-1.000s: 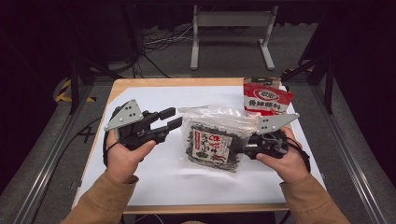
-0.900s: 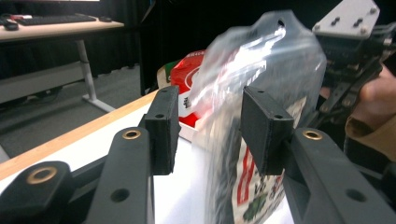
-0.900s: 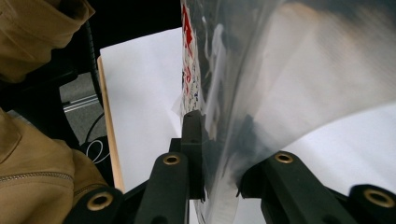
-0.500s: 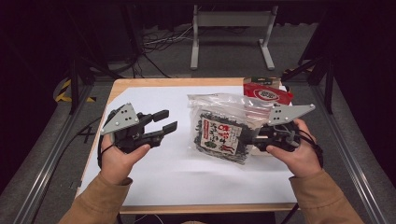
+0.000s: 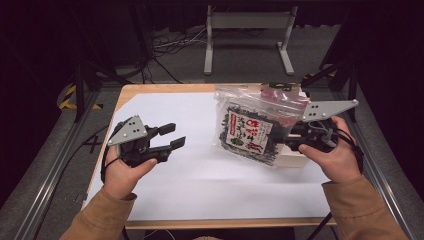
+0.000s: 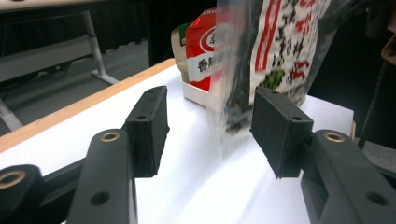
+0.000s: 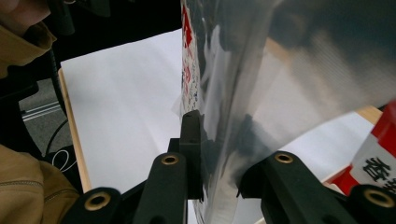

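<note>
One clear snack bag (image 5: 252, 131), long axis upright, label toward the person.

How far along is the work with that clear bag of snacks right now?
Done: the right gripper is clamped on the clear bag and holds it up off the white sheet. In hand: the left gripper, jaws apart and just opening, holds nothing. Left: probably a second grip on the bag; the red packet sits in its white tray behind.
</note>
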Demonstrator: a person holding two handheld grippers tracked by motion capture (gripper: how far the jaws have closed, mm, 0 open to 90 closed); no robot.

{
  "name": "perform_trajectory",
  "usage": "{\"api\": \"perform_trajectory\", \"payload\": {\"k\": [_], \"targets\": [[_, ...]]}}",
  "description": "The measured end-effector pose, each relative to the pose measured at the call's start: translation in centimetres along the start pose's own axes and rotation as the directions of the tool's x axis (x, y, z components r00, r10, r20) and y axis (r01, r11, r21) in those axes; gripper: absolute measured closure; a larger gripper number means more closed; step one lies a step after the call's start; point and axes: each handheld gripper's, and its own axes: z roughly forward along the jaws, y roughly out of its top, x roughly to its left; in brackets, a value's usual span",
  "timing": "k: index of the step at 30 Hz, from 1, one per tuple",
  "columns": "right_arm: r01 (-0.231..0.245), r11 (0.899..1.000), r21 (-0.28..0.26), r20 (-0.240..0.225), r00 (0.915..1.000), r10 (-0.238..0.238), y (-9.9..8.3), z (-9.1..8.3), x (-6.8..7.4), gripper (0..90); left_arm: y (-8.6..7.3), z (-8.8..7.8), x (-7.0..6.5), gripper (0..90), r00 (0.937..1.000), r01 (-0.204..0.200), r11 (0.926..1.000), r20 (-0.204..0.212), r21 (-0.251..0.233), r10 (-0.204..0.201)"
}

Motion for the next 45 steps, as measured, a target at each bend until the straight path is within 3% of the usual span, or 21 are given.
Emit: {"api": "perform_trajectory", "payload": {"k": [11,27,34,45], "targets": [[0.004,1.0,0.01,0.07,0.9976,-0.004,0.8,-1.3,-1.2,75.8,-1.5,0.1,0.9,40.6,0.9991,0.04,0.9981,-0.014,0.046,-0.04],[0.011,1.0,0.026,0.158,0.9874,-0.015,0.9,-2.6,-3.6,75.8,-2.3,0.1,1.7,35.4,0.998,0.049,0.9966,-0.044,0.067,-0.046],[0.024,0.999,0.039,0.219,0.9752,-0.032,0.3,-3.1,-4.6,75.8,-2.6,0.1,1.9,35.1,0.9975,0.055,0.996,-0.048,0.07,-0.052],[-0.008,0.998,0.054,0.29,0.9568,-0.008,-0.8,-3.4,-6.0,75.8,-2.6,0.2,1.8,34.9,0.9977,0.05,0.9962,-0.049,0.072,-0.047]]}}
